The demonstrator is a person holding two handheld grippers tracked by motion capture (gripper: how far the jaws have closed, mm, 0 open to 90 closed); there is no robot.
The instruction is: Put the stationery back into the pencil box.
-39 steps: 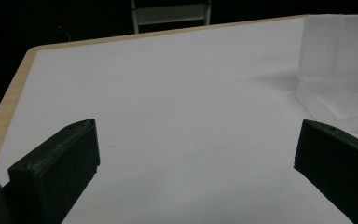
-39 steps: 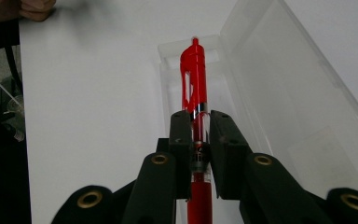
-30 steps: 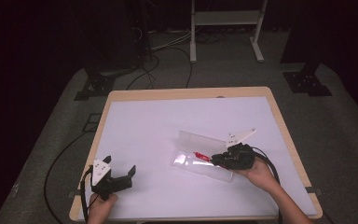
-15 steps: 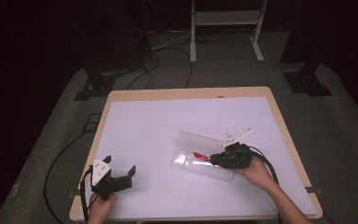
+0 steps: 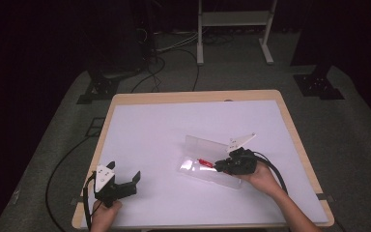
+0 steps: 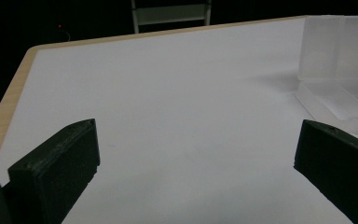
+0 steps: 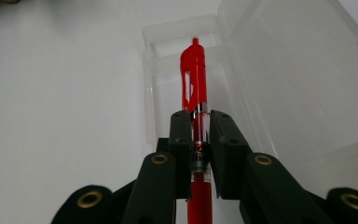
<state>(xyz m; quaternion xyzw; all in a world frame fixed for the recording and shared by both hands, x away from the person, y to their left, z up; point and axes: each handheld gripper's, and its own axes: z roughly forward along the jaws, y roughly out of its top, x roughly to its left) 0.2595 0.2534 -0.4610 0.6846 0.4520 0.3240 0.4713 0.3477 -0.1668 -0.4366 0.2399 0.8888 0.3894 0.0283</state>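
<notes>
While the red pen (image 7: 195,93) was pinched between the two black jaws of the right gripper (image 7: 200,128), its clip end hung just over the long tray of the clear plastic pen case (image 7: 279,93). That pen lay in line with the tray, so it looked ready to go down inside. The jaws were squeezed tight on the pen's see-through middle. In the high view, the pen (image 5: 205,162) poked out from the right gripper (image 5: 222,167) toward the left side of the case (image 5: 198,170), which sat on the white table (image 5: 174,125) a bit right of the middle, with its lid (image 5: 205,143) standing up behind it. To do this step well, I think the hand should keep the pen straight along the tray and bring it down slowly until it lies flat on the bottom. Only then should the jaws let go, or the pen might bounce or roll out over the low wall. The case is light, so a bump could push it away. The left gripper (image 5: 125,183) rested near the front left corner of the table, well apart from the case, and its jaws stood wide apart with nothing between them. It could stay there, or come over and hold the case if it slides.
</notes>
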